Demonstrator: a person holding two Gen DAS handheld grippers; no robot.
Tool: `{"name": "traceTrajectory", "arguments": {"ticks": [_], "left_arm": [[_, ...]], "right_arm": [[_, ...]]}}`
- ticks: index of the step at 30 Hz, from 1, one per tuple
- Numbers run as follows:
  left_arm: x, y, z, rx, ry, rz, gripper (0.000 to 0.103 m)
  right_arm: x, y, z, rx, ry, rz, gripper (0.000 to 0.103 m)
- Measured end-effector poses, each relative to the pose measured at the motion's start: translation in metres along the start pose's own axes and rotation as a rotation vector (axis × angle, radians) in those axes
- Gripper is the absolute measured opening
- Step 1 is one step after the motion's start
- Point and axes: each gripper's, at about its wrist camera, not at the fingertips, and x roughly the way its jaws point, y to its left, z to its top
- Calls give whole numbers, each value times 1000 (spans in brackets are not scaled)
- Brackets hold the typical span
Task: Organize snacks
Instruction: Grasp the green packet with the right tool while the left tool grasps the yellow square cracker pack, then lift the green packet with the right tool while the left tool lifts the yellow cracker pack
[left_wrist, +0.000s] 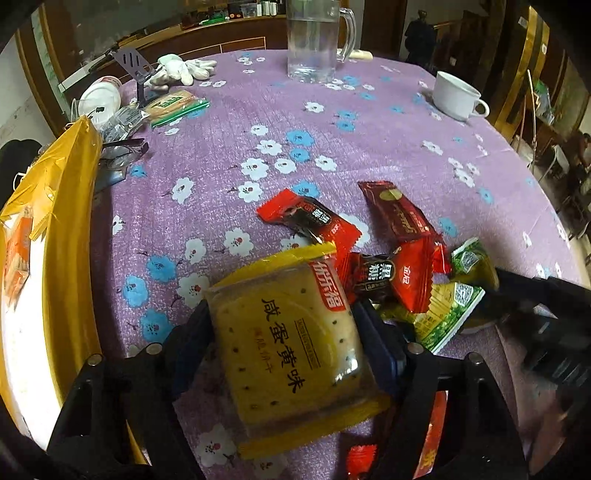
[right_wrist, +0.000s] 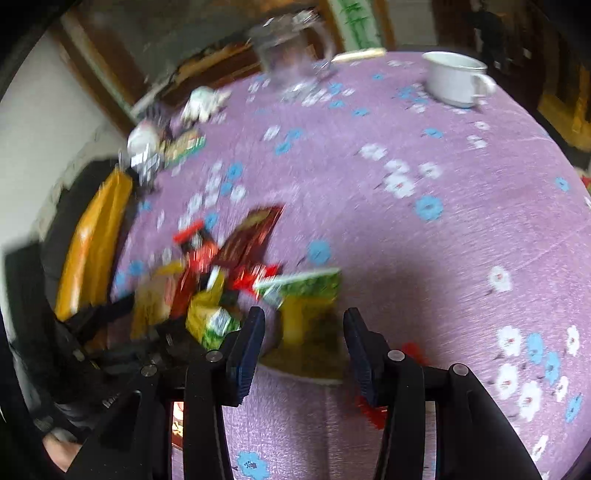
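My left gripper (left_wrist: 284, 328) is shut on a yellow cracker packet (left_wrist: 291, 350) and holds it above the purple flowered tablecloth. Beyond it lies a pile of snacks: red candy packets (left_wrist: 310, 218), a dark red one (left_wrist: 399, 210) and green-yellow packets (left_wrist: 447, 306). A yellow box (left_wrist: 70, 206) stands at the left. In the blurred right wrist view my right gripper (right_wrist: 304, 332) is open, with a green-yellow packet (right_wrist: 306, 299) lying between its fingers. The snack pile (right_wrist: 221, 258) and the yellow box (right_wrist: 96, 236) lie to its left.
A glass mug (left_wrist: 314, 40) stands at the back and a white cup (left_wrist: 456, 96) at the back right. White gloves (left_wrist: 184, 68), a cracker packet (left_wrist: 173, 105), a white jar (left_wrist: 99, 98) and glasses (left_wrist: 122, 151) clutter the back left. The table edge curves at right.
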Motion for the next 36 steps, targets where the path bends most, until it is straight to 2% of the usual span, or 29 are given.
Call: {"name": "traceTrajectory", "arguments": {"ticks": [2,5,10,15,18,24,26,36], "left_arm": [[1,0,0,-2,-6,-7,75],[2,-2,0,8,-27,-7,75],[-8,1,-1,-2,-68,-51,74],[-21,2,0,-13,-128,-84,74],[-20,2,1,-14,-132,-85,74],[-13,1,-1,-2,-112,-47,74],[-11,0,-2,4,-107,-34,74],[1,-1,-5,22,-70,-8,74]], "right_arm": [[2,11,-4,-58,-24,-69,45],[2,14,-7,-90,-32,-107,37],[-11,-4,-2,6,-93,-77,33],[-22,-1,-3,13,-154,-37,33],[-29,3,-2,-3,-184,-18,33],[-8,0,0,1,-103,-113,34],[-2,-3,-1,3,-77,-121,34],[3,9,-5,-90,-77,-184,40]]}}
